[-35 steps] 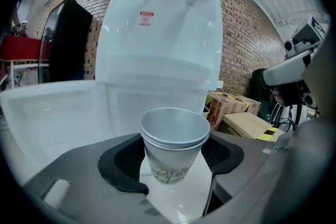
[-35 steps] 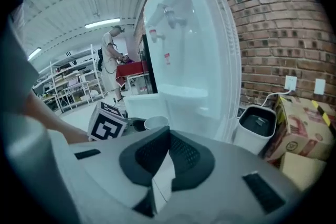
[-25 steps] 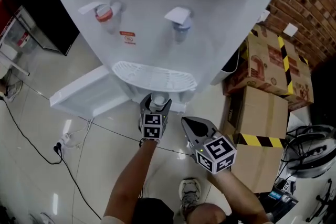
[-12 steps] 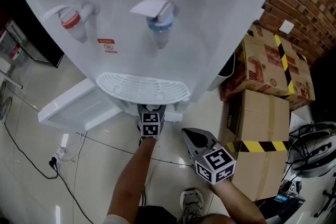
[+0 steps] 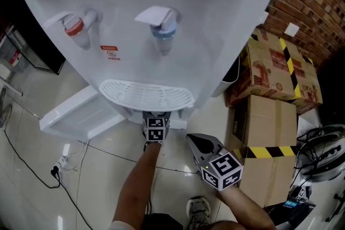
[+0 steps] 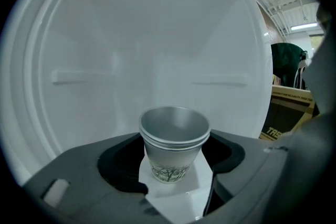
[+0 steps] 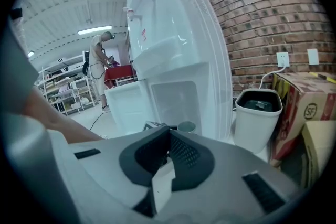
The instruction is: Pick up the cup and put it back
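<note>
Head view gives us the left gripper (image 5: pixel 156 117) reaching in under the white slotted drip tray (image 5: pixel 145 93) of the tall white water dispenser (image 5: pixel 215 19). In the left gripper view we see its jaws spread wide and gripping a small grey paper cup (image 6: pixel 173 147) printed with trees, upright before the dispenser's white recess. Further right, the right gripper (image 5: pixel 195 140) hangs over the glossy tiled floor (image 5: pixel 97 164), jaws pressed together on nothing, near the brown cardboard boxes (image 5: pixel 269 116).
</note>
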The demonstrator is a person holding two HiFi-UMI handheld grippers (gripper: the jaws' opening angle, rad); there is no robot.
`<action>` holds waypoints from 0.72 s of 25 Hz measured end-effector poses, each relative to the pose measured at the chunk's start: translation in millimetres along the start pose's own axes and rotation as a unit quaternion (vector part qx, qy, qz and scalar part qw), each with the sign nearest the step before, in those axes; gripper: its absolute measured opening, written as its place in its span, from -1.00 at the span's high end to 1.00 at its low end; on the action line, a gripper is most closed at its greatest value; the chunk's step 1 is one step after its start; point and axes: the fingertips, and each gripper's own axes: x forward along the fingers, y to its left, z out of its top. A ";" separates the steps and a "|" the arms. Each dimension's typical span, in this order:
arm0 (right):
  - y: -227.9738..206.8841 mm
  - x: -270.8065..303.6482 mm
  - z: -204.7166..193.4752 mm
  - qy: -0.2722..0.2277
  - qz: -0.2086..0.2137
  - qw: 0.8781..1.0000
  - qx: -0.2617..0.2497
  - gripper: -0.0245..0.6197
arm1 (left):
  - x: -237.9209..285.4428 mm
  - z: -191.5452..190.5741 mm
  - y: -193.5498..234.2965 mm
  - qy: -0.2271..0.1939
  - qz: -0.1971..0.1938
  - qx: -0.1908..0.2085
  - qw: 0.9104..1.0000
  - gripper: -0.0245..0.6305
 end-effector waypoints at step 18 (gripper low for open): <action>-21.9 28.2 -25.5 -0.015 0.004 0.999 0.047 0.88 | -180.2 60.4 -4.4 -0.048 -0.057 -0.071 0.995 0.89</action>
